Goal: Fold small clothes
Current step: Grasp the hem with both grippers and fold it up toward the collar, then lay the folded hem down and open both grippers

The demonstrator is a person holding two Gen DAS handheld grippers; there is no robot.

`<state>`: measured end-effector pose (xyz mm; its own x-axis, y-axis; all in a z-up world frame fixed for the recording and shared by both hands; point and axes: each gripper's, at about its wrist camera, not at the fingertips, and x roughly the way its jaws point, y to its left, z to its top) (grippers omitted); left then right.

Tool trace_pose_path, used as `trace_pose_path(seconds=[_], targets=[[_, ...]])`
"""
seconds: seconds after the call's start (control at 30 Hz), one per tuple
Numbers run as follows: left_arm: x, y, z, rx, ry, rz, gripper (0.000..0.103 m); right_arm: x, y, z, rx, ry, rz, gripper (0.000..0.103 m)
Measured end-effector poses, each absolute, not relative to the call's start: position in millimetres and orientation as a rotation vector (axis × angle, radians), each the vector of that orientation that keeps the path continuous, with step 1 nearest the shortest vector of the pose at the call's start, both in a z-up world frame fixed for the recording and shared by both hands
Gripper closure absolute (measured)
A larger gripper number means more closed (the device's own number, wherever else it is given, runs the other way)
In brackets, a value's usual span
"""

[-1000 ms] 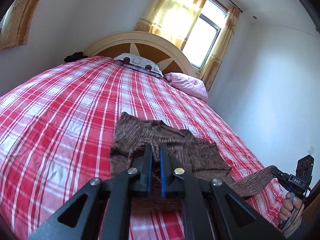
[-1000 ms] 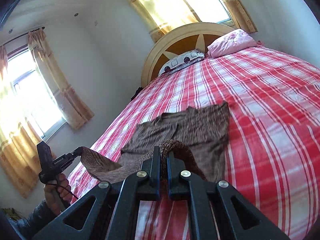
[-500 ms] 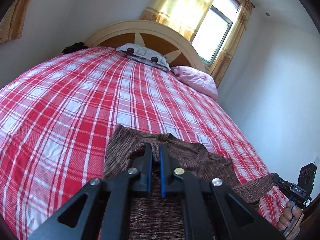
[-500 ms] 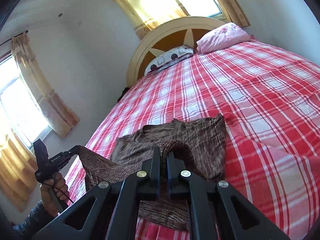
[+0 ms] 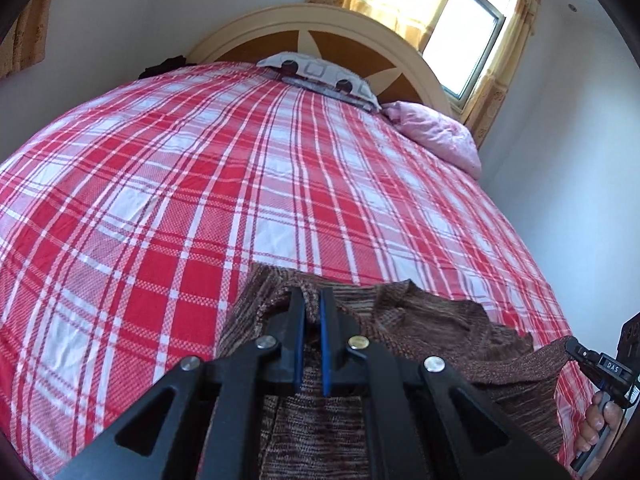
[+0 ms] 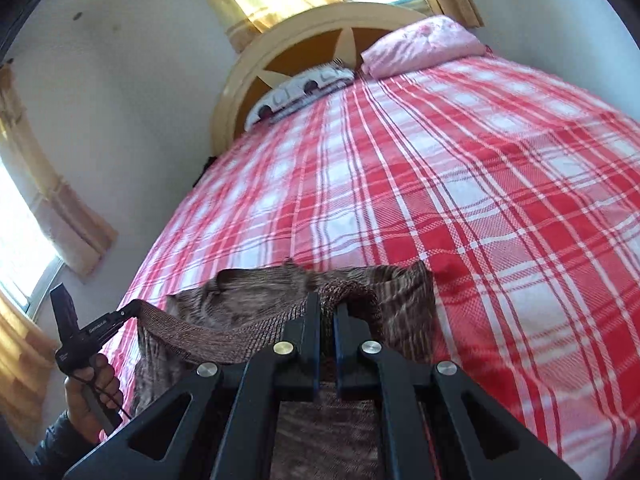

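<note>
Brown knit garment (image 5: 432,332) sits nearer the foot of the plaid bed (image 5: 240,184) than a second ago; left tongs (image 5: 311,312) and right tongs (image 6: 327,312), both clamped on its hem, have drawn it taut, ready to fold over.

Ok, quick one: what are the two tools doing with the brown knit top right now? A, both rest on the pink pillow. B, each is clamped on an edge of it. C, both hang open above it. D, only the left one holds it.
B: the left tool and right tool are each shut on the brown knit top, its edge stretched between them above the bed.
</note>
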<state>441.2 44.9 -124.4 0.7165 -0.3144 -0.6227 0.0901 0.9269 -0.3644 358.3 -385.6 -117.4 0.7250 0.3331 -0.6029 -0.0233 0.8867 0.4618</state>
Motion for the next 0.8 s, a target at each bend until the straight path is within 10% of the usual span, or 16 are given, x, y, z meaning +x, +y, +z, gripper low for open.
trace_pose_path(seconds=[0.3, 0.43, 0.57, 0.8], targets=[[471.4, 46.9, -146.0, -0.333, 0.786, -0.123, 0.091, 424.3, -402.3, -161.5, 0.527, 0.857, 0.178, 0.094], [462.8, 54.8, -131.7, -0.335, 0.736, -0.094, 0.078, 421.2, -406.7, -150.3, 0.498, 0.797, 0.114, 0.027], [439.3, 46.4, -119.7, -0.243, 0.692, -0.121, 0.036, 400.6, -386.0, -136.1, 0.415, 0.764, 0.210, 0.027], [416.5, 20.6, -149.8, 0.004, 0.798, -0.050, 0.036, 390.6, -319.0, -155.7, 0.241, 0.913, 0.323, 0.027]])
